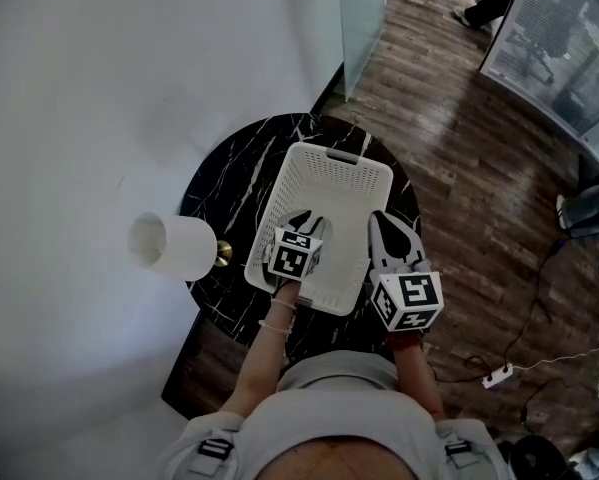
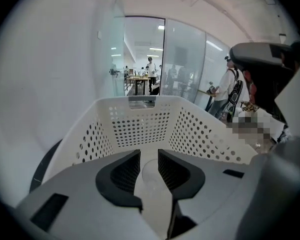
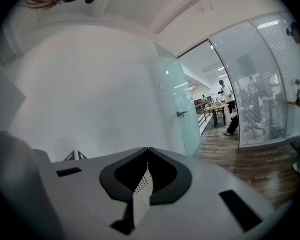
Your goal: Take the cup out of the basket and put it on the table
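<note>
At the left of the head view a white table lamp (image 1: pixel 174 246) stood on the edge of the round black marble table (image 1: pixel 229 178), well clear of the work. Just right of it, the left gripper (image 2: pixel 148 156) reached down into the white perforated basket (image 1: pixel 351 160). Its jaws were partly open to either side of the cup (image 2: pixel 151 176), and neither pad showed clear contact with it, so the stance read as lining up for a pinch. The cup sat on the basket floor near the lower end of the basket in the head view. It was clear and faint, showing as little more than a curved rim. It seemed to stand upright, mouth up and long axis vertical, though that was hard to confirm. Further right, the right gripper (image 1: pixel 382 223) had its jaws pressed together on the basket's right side wall, which showed as a thin perforated strip between them. That grip likely steadied the basket for the lift.
</note>
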The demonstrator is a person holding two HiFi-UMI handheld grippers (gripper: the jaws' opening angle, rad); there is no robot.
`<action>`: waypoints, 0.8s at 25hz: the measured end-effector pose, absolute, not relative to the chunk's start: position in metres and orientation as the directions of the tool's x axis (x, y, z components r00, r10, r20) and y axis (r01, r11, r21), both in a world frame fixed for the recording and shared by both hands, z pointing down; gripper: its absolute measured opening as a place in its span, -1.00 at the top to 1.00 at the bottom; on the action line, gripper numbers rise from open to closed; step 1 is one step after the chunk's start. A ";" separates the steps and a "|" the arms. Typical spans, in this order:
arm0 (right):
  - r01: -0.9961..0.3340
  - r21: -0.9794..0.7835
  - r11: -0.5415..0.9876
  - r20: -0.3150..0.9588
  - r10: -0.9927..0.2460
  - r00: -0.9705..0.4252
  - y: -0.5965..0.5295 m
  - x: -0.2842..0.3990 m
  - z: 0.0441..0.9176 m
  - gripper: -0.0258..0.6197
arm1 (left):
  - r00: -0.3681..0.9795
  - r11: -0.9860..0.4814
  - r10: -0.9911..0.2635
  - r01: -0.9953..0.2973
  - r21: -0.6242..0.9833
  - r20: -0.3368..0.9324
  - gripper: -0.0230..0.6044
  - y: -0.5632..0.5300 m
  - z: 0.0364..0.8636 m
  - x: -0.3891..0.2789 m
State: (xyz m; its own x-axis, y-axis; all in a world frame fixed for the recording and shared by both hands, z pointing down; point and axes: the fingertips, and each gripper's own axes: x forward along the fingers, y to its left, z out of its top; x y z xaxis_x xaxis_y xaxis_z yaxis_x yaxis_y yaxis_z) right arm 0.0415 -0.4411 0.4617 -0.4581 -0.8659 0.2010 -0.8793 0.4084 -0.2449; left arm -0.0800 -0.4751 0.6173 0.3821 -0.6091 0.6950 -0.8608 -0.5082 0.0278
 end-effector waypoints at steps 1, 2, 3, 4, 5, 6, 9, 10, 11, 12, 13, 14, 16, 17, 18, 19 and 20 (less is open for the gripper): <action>-0.879 -0.245 0.408 0.204 -0.865 -0.458 -0.442 0.042 0.463 0.88 | 0.380 -0.509 -0.596 -0.860 0.033 0.707 0.61 -0.476 0.623 -0.080; -0.880 -0.247 0.407 0.208 -0.864 -0.458 -0.443 0.043 0.464 0.89 | 0.379 -0.511 -0.584 -0.859 0.036 0.718 0.61 -0.477 0.630 -0.080; -0.880 -0.248 0.405 0.211 -0.864 -0.457 -0.444 0.044 0.466 0.89 | 0.377 -0.515 -0.572 -0.856 0.039 0.728 0.61 -0.477 0.636 -0.080; -0.881 -0.249 0.402 0.215 -0.864 -0.455 -0.444 0.045 0.467 0.89 | 0.377 -0.518 -0.558 -0.854 0.045 0.739 0.61 -0.477 0.642 -0.081; -0.882 -0.250 0.398 0.218 -0.865 -0.452 -0.445 0.047 0.469 0.89 | 0.378 -0.518 -0.542 -0.853 0.055 0.751 0.61 -0.476 0.647 -0.080; -0.884 -0.251 0.395 0.220 -0.866 -0.450 -0.446 0.048 0.470 0.89 | 0.378 -0.517 -0.528 -0.853 0.065 0.760 0.60 -0.474 0.652 -0.080; -0.886 -0.253 0.388 0.223 -0.868 -0.444 -0.447 0.051 0.472 0.89 | 0.370 -0.524 -0.509 -0.850 0.061 0.777 0.59 -0.474 0.669 -0.081; -0.887 -0.255 0.385 0.225 -0.868 -0.442 -0.447 0.052 0.473 0.89 | 0.369 -0.524 -0.506 -0.849 0.061 0.780 0.59 -0.474 0.672 -0.080; -0.887 -0.258 0.383 0.227 -0.869 -0.441 -0.447 0.053 0.473 0.89 | 0.367 -0.518 -0.499 -0.853 0.069 0.785 0.59 -0.473 0.674 -0.080; -0.887 -0.261 0.381 0.228 -0.869 -0.440 -0.447 0.054 0.474 0.89 | 0.364 -0.509 -0.490 -0.857 0.080 0.792 0.59 -0.472 0.675 -0.081; -0.887 -0.263 0.379 0.229 -0.869 -0.439 -0.446 0.055 0.474 0.89 | 0.362 -0.501 -0.484 -0.861 0.088 0.797 0.59 -0.472 0.676 -0.081; -0.888 -0.264 0.378 0.230 -0.869 -0.438 -0.445 0.056 0.474 0.89 | 0.362 -0.497 -0.478 -0.863 0.093 0.800 0.59 -0.472 0.677 -0.081; -0.890 -0.263 0.373 0.234 -0.870 -0.434 -0.444 0.059 0.476 0.89 | 0.364 -0.499 -0.467 -0.861 0.100 0.806 0.59 -0.475 0.680 -0.081; -0.891 -0.263 0.369 0.235 -0.872 -0.430 -0.443 0.060 0.476 0.89 | 0.367 -0.504 -0.459 -0.858 0.103 0.810 0.59 -0.476 0.682 -0.080; -0.894 -0.263 0.364 0.237 -0.873 -0.426 -0.443 0.062 0.476 0.89 | 0.368 -0.507 -0.449 -0.855 0.107 0.814 0.59 -0.477 0.684 -0.080; -0.896 -0.261 0.359 0.239 -0.875 -0.420 -0.442 0.064 0.477 0.89 | 0.371 -0.509 -0.437 -0.853 0.114 0.820 0.59 -0.476 0.687 -0.080; -0.899 -0.260 0.353 0.241 -0.877 -0.415 -0.442 0.066 0.477 0.89 | 0.373 -0.508 -0.426 -0.852 0.123 0.824 0.59 -0.476 0.690 -0.080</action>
State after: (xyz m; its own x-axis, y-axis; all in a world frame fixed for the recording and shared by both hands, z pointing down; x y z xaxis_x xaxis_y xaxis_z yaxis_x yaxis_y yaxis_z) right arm 0.0656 -0.4415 0.4769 -0.4148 -0.8775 0.2408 -0.8986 0.3534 -0.2602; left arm -0.0796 -0.4762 0.6898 0.3728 -0.4263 0.8242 -0.8523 -0.5084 0.1226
